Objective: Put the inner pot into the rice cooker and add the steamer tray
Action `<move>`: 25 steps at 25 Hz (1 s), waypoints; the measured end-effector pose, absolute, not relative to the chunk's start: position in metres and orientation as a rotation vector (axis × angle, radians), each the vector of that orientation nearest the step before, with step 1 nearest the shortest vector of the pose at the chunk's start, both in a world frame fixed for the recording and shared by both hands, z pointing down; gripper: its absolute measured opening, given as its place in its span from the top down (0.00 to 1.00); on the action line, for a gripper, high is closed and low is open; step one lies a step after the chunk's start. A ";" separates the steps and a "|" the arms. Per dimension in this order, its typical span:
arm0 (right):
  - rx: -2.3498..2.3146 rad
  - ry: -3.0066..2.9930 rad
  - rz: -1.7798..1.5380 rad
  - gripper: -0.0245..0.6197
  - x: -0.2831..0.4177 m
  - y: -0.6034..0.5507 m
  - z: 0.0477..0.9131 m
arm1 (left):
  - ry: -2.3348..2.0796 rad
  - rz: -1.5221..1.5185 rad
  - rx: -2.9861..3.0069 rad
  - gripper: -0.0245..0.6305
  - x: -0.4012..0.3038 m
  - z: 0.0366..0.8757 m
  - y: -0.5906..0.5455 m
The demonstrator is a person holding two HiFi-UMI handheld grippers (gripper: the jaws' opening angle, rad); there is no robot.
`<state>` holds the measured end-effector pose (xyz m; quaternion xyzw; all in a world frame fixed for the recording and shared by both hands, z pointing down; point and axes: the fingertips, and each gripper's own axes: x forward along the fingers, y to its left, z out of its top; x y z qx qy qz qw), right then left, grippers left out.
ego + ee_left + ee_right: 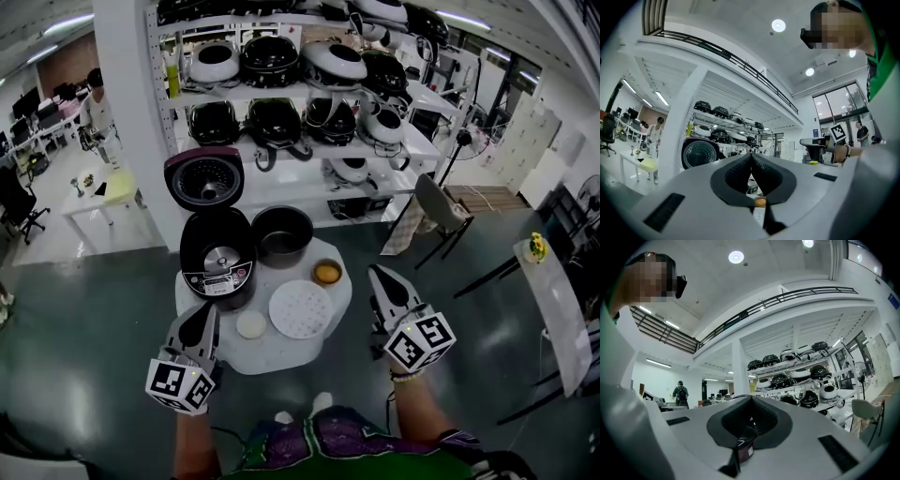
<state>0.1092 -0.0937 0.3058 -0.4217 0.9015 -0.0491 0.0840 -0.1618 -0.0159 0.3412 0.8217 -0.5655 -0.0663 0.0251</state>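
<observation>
On a small round white table (330, 314) stands a black rice cooker (217, 258) with its lid (204, 178) raised. The dark inner pot (281, 234) sits on the table just right of it. A white perforated steamer tray (300, 308) lies flat at the table's front. My left gripper (207, 318) hovers at the table's front left edge, jaws shut and empty. My right gripper (382, 278) hangs off the table's right side, also shut with nothing in it. In the left gripper view the left gripper (751, 157) shows its tips pressed together; so does the right gripper (751, 399) in its own view.
A small orange-filled bowl (327, 273) and a white disc (251, 324) also lie on the table. Behind it stand white shelves (309, 141) full of rice cookers. A chair (439, 211) is at the right, a white desk (98, 192) at the left.
</observation>
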 end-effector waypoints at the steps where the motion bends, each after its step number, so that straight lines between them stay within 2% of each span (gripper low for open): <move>1: -1.242 2.694 -0.149 0.95 0.109 -0.100 0.307 | -1.759 -0.200 2.541 0.93 -0.160 0.342 -0.021; 21: -1.004 2.758 -0.260 0.95 0.135 -0.171 0.323 | -1.788 0.011 2.616 0.91 -0.079 0.336 -0.105; 22: -1.009 2.763 -0.247 0.95 0.133 -0.174 0.322 | -1.754 0.048 2.647 0.86 -0.076 0.339 -0.111; 25: -1.044 2.751 -0.232 0.95 0.132 -0.184 0.316 | -1.621 0.151 2.751 0.52 -0.064 0.347 -0.130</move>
